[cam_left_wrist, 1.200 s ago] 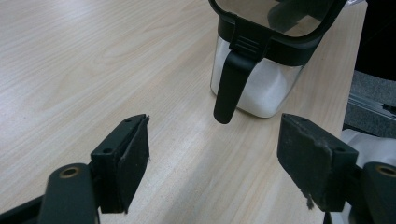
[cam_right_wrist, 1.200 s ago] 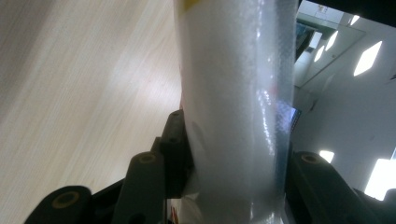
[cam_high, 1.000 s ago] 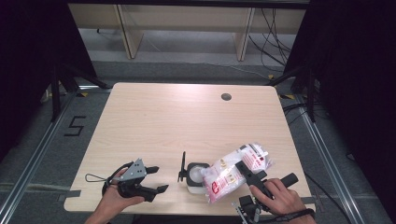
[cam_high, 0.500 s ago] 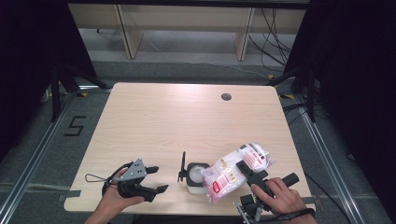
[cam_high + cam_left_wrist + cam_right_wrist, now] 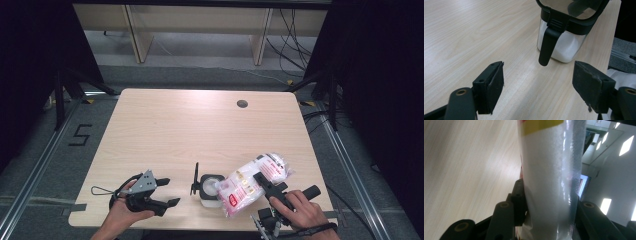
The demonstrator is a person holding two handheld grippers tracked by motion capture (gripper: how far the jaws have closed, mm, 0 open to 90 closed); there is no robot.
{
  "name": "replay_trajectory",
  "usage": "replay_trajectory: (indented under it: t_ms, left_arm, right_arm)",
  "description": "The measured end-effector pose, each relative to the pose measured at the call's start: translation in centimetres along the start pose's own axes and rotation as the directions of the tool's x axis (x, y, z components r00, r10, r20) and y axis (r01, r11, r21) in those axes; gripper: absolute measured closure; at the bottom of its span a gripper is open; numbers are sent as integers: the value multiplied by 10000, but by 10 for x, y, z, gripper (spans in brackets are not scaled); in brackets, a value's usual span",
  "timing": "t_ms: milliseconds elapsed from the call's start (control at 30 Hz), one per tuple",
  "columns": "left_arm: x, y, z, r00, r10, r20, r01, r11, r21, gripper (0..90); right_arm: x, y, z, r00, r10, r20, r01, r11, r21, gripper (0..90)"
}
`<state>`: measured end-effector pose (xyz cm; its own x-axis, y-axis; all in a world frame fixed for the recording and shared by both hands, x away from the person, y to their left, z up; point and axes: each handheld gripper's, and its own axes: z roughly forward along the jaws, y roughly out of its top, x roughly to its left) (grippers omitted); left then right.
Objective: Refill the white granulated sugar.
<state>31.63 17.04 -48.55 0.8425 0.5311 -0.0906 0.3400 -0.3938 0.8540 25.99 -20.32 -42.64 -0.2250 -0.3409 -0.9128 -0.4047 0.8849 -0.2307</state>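
The plastic bag of white grains is clamped between the right tongs, tilted with its lower end at the open container. The right hand lies low by the table near edge. The left tongs rest apart, empty, aimed at the container's hanging latch. Broad bare table stretches beyond both tongs.

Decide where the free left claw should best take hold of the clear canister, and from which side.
Probably the canister body below its black rim, approached level from the left claw side. Its walls look flat, while the hanging latch looks loose.
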Motion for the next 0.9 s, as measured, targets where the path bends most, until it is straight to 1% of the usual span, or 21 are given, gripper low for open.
replay_trajectory:
  t_ms: [33,67,100,133,200,233,267,333,367,400,433,467,500,567,633,667,700,767,833,867,900]
  left_arm:
    - [0,0,0,10000,54,-2,-54,10000,17,250]
    - [1,0,0,9999,138,22,-138,9999,-3,250]
    - [1,1,0,9998,207,44,-207,9998,30,250]
    - [1,1,0,9998,186,37,-186,9998,22,250]
    - [1,0,0,9999,134,30,-134,9999,14,250]
    - [1,1,0,9998,205,43,-205,9998,28,250]
    - [3,1,-1,9995,326,-4,-326,9993,176,250]
    - [1,0,-1,9999,23,-103,-21,9999,153,250]
    - [0,0,-1,10000,7,-94,-6,9999,141,250]
    - [-1,0,0,9999,-109,-21,109,9999,-2,250]
    - [1,0,-1,9999,60,-91,-59,9998,164,250]
    - [1,0,-1,9999,42,-126,-39,9998,217,250]
    - [-1,0,0,9999,-131,-18,131,9999,-3,250]
    - [0,0,1,10000,-85,21,85,10000,-32,250]
    - [1,0,0,9999,143,20,-143,9999,21,250]
    - [1,0,0,9998,188,30,-189,9998,16,250]
    - [1,0,0,9998,177,30,-177,9998,14,250]
    - [1,0,0,9999,164,45,-164,9999,-10,250]
    - [1,0,0,9999,95,35,-95,10000,-6,250]
    - [1,0,0,9999,113,37,-112,9999,-7,250]
    - [1,0,0,10000,87,41,-87,10000,-32,250]
  right_arm:
    - [0,1,-1,10000,-25,-71,25,10000,78,642]
    - [0,0,0,10000,-5,-68,5,10000,-29,642]
    - [-2,1,2,9999,-148,-45,148,9998,-128,642]
    - [-1,1,2,9999,-105,-101,104,9999,-97,643]
    - [1,0,3,10000,-3,-39,2,9999,-126,645]
    - [1,0,3,9999,7,-155,-8,10000,-43,646]
    - [1,0,3,9999,-7,-135,6,10000,-56,646]
    - [1,-1,3,10000,-22,-15,22,10000,-64,647]
    - [1,0,2,10000,-17,-9,17,10000,-51,647]
    - [0,0,2,10000,5,2,-5,10000,-49,647]
    - [0,0,0,10000,24,-48,-24,10000,40,648]
    - [-1,0,0,10000,-21,96,21,10000,-46,648]
    - [-3,1,0,9998,-221,7,221,9998,-30,648]
    - [-2,2,-1,9999,24,98,-24,10000,15,648]
    - [-2,2,-1,9999,3,103,-3,10000,4,649]
    - [-3,2,-1,9998,-195,104,195,9998,-7,649]
    - [-2,3,0,9998,-147,101,147,9999,39,649]
    - [-3,3,0,9990,-431,90,432,9991,-40,649]
    - [-4,3,1,9982,-592,137,592,9982,-11,649]
    - [-3,4,0,9989,-459,-22,459,9987,199,649]
    - [-2,4,-1,9987,-511,-23,511,9985,214,649]
